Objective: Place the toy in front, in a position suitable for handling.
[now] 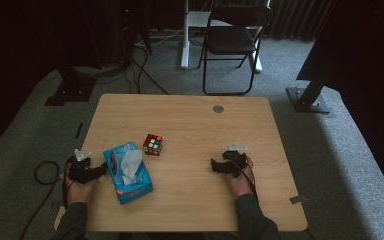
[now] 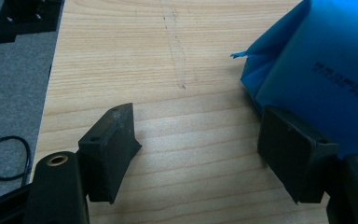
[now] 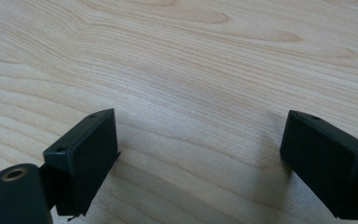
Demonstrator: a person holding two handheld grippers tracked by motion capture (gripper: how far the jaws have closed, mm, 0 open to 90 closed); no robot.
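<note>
A blue tissue pack (image 1: 128,171) with a white tissue sticking out lies on the wooden table (image 1: 195,125), left of centre. Just beyond it sits a multicoloured puzzle cube (image 1: 152,144). My left gripper (image 1: 100,171) rests at the pack's left side, open, and the jaws frame bare wood. In the left gripper view the blue pack (image 2: 326,79) lies against the right jaw. My right gripper (image 1: 214,165) lies on the table at the right, pointing left, open, with bare wood between its jaws (image 3: 200,154).
A small round grey insert (image 1: 218,108) sits near the table's far edge. Beyond the table stand a black folding chair (image 1: 232,40) and dark stand bases on grey carpet. A black cable (image 1: 42,172) loops off the left edge.
</note>
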